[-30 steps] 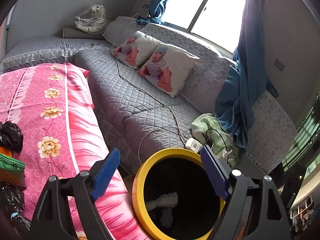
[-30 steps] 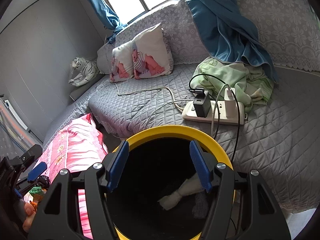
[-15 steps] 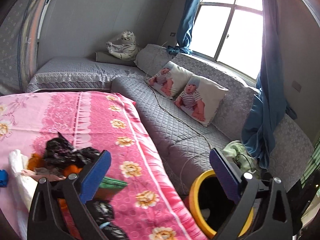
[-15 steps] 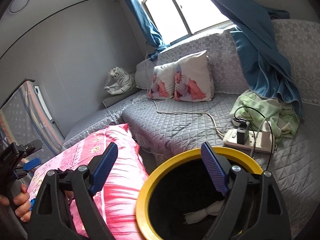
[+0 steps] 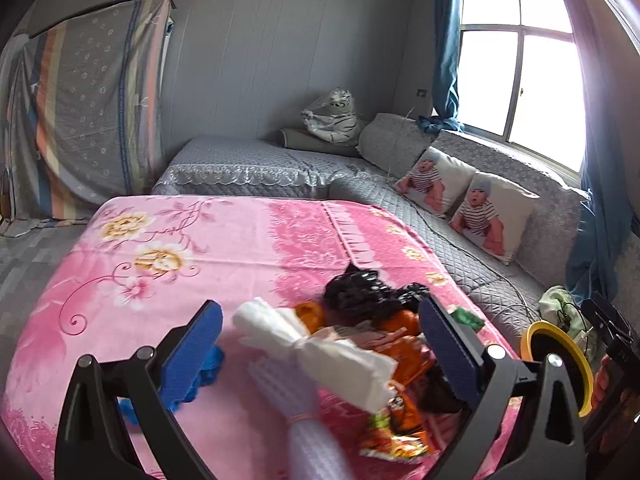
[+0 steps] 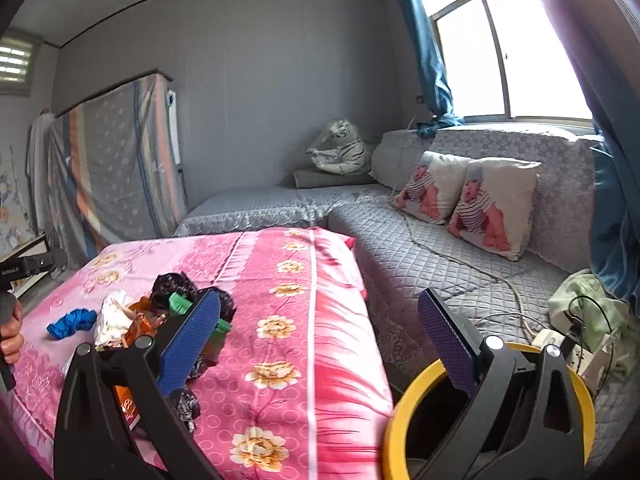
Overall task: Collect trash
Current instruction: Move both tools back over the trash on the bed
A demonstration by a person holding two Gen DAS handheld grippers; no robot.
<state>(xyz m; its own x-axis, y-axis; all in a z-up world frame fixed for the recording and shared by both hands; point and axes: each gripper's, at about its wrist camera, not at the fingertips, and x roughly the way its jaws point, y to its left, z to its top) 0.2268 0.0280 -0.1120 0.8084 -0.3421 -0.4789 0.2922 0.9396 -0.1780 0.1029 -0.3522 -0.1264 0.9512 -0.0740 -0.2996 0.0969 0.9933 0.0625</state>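
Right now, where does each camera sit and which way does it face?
Left wrist: on the left gripper, aimed down at the trash pile on the pink blanket; own open fingers, the other hand at right.
Right wrist: on the right gripper, facing sofa and bin; own open fingers, a hand at left.
Shared: pile, blanket, bin, sofa.

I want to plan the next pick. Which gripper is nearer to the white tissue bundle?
Left. The left gripper hangs right over the tissue bundle; the right gripper is off beside the yellow bin.

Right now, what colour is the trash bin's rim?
Yellow; the trash bin's rim shows best in the right wrist view.
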